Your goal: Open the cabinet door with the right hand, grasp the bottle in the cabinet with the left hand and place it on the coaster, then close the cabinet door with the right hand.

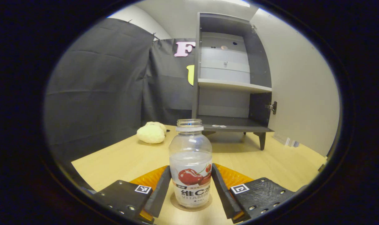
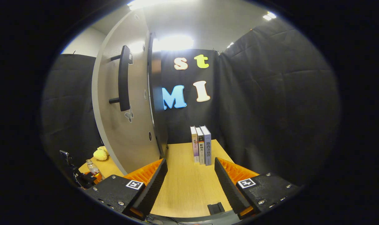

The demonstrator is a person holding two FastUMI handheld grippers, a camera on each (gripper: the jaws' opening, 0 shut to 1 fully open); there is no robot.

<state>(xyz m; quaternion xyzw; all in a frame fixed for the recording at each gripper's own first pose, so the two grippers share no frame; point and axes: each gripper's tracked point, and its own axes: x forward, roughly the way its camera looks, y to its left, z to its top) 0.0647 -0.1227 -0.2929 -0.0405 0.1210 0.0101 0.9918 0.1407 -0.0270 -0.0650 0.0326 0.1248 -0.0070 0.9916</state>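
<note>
A clear bottle point(image 1: 191, 162) with a cherry label and no cap stands upright on a round brown coaster point(image 1: 174, 203) on the wooden table. My left gripper point(image 1: 191, 168) is shut on it, a finger against each side at label height. Behind it the grey cabinet point(image 1: 230, 84) stands open, its shelves bare. In the right gripper view the open door point(image 2: 127, 103) with its black handle point(image 2: 123, 78) rises just left of my right gripper point(image 2: 191, 164), which is open and holds nothing. The bottle point(image 2: 91, 167) and the left gripper point(image 2: 83, 178) also appear small at lower left.
A yellow plush toy point(image 1: 152, 132) lies on the table left of the cabinet. Three books point(image 2: 201, 145) stand upright ahead of the right gripper by the black cloth wall. The pale door panel point(image 1: 302, 93) takes up the right of the left gripper view.
</note>
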